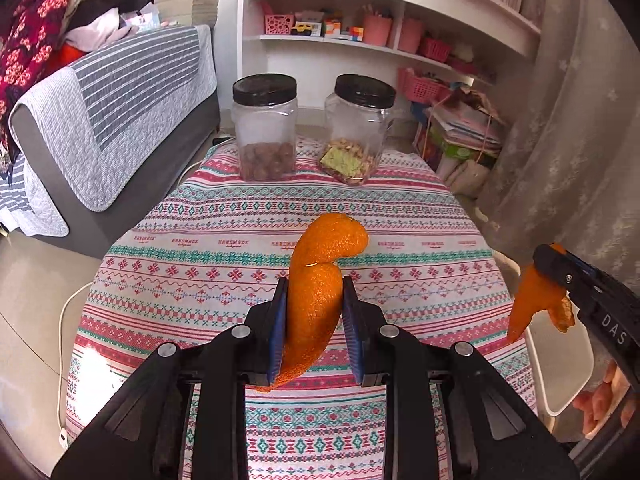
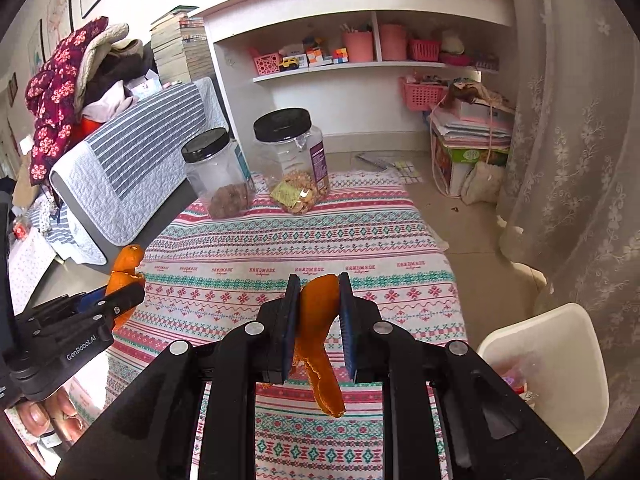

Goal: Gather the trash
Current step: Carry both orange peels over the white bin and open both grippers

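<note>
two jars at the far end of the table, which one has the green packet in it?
The right-hand jar, holding pale nut pieces with a green packet against its wall. The left jar holds only dark round nuts. Both have black lids.

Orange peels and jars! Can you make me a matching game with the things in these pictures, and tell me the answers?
Things:
1. left tool
2. white bin
3. left jar
4. right jar

Matches:
A. brown nuts inside
B. beside the table, on the right
C. pinching a big orange peel
D. pale nuts and a green packet inside

Right pairs: 1-C, 2-B, 3-A, 4-D
</note>
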